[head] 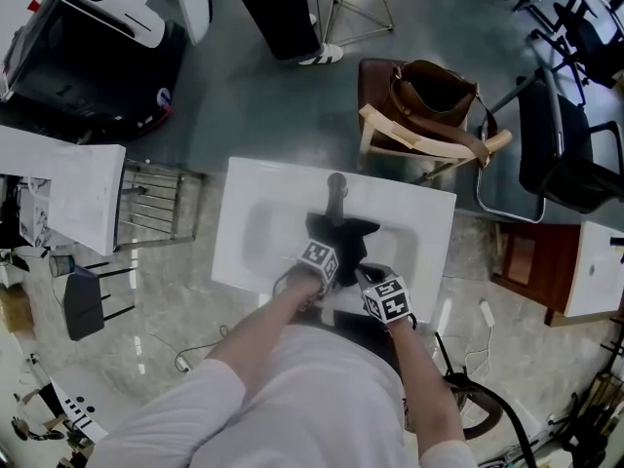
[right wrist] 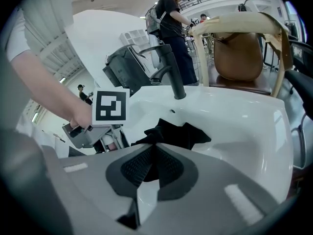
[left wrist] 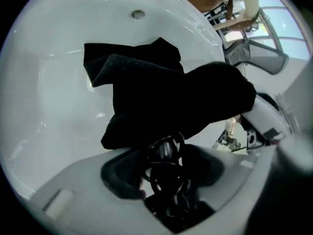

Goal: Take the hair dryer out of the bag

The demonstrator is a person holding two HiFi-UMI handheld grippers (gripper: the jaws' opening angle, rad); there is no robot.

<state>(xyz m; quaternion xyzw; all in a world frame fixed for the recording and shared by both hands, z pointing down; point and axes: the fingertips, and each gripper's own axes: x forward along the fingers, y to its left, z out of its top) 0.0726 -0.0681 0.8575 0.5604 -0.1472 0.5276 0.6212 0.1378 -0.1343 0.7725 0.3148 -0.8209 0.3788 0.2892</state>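
A black cloth bag (head: pixel 348 234) lies crumpled in a white sink basin (head: pixel 253 224). In the left gripper view the bag (left wrist: pixel 161 92) bulges just past the jaws. A coiled black cord (left wrist: pixel 168 180) comes out of its near end. My left gripper (left wrist: pixel 168 166) is closed round that coil, with a pad against each side. My right gripper (right wrist: pixel 152 148) is shut on a fold of the bag (right wrist: pixel 178 133) at its near edge. Both grippers meet over the basin, left gripper (head: pixel 334 253) beside right gripper (head: pixel 363 273). The dryer's body is hidden.
A black faucet (head: pixel 336 195) stands at the basin's far rim, just behind the bag. Beyond the sink a wooden chair (head: pixel 429 144) carries a brown leather bag (head: pixel 434 88). A black chair (head: pixel 570 154) stands to the right, and a person's legs (head: pixel 283 18) are farther off.
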